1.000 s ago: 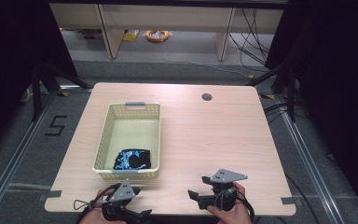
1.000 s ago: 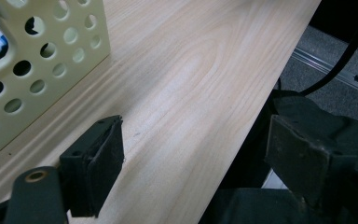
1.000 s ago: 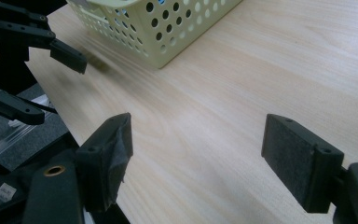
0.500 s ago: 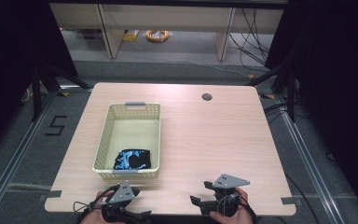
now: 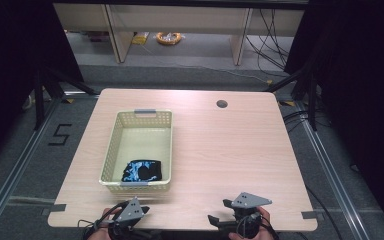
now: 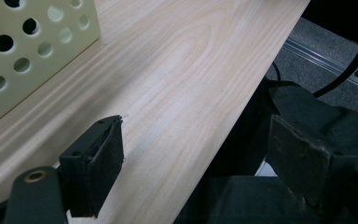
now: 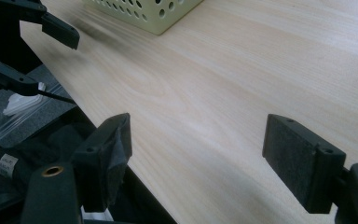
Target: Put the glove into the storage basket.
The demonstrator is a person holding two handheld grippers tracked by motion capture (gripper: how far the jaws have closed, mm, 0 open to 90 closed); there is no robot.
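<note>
I have both grippers at the desk's near edge, short of the basket, the left gripper just off its near wall and the right gripper well apart from it, each with fingers wide and holding nothing. The dark cloth lies in the basket's near end against that wall. To pick it up cleanly, I judge I should lift the left gripper over the rim, come straight down on the cloth and close on a bunched fold, not the wall.
</note>
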